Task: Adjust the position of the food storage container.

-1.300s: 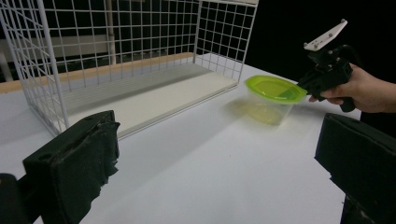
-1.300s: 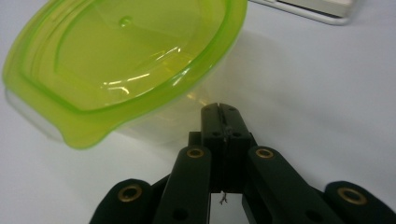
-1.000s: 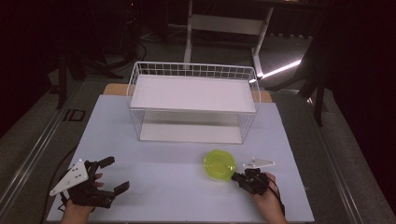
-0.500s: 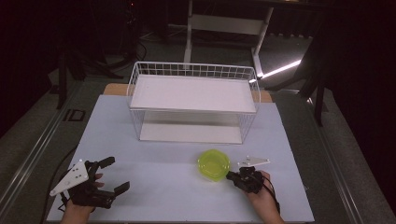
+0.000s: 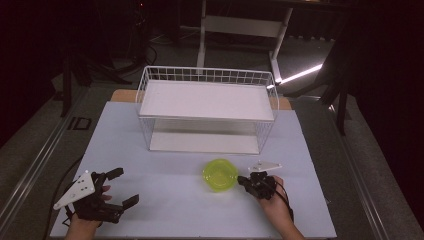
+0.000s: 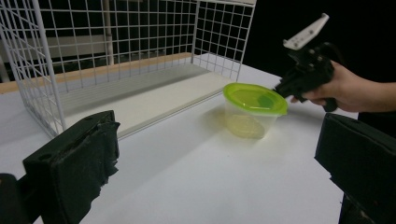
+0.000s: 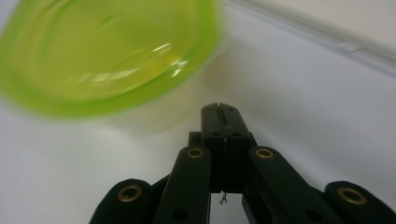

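Yellow-green lidded tub [image 5: 220, 175] sits lower centre on the counter [image 5: 165, 210]. Right gripper [image 5: 246, 182] pressed together, tips at its rim. Left gripper [image 5: 120, 187] spread, lower left.

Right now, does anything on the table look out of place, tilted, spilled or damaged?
Nothing stands out. The green-lidded tub stands upright on the table with its lid on and no spill around it. The wire rack sits straight. The right gripper, jaws shut, is at the tub's side.
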{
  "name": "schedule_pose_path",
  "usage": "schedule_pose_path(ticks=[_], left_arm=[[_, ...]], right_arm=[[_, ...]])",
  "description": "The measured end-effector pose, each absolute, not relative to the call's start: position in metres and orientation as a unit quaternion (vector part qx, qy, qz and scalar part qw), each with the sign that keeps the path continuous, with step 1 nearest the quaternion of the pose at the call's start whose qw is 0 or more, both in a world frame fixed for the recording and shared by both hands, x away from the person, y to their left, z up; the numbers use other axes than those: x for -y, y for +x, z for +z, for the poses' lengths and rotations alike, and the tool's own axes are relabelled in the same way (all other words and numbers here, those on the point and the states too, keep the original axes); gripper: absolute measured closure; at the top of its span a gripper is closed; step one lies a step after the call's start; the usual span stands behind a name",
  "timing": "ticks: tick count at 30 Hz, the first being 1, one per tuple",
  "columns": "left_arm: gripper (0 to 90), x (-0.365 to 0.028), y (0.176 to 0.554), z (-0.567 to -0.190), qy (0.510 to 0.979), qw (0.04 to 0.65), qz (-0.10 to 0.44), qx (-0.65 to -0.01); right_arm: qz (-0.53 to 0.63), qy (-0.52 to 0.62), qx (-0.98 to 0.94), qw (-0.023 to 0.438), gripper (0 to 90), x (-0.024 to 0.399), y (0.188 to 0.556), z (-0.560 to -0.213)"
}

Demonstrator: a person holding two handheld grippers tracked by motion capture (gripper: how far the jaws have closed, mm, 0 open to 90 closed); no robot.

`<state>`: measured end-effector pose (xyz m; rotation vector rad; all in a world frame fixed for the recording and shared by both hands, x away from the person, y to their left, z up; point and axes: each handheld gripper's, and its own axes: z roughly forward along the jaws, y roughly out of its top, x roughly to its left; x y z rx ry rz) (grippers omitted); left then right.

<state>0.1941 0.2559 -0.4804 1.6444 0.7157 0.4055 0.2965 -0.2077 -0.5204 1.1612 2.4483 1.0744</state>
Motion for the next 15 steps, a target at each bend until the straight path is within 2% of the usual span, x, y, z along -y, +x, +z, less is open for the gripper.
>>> schedule_pose_path(ticks=[4, 15], left_arm=[[0.4, -0.255, 0.194, -0.480, 0.713, 0.606, 0.176, -0.308], [0.4, -0.254, 0.194, -0.480, 0.716, 0.603, 0.178, -0.305]], right_arm=[[0.362, 0.403, -0.833, 0.113, 90.0, 0.203, 0.312, -0.522], [0.359, 0.381, -0.848, 0.082, 90.0, 0.178, 0.284, -0.527]])
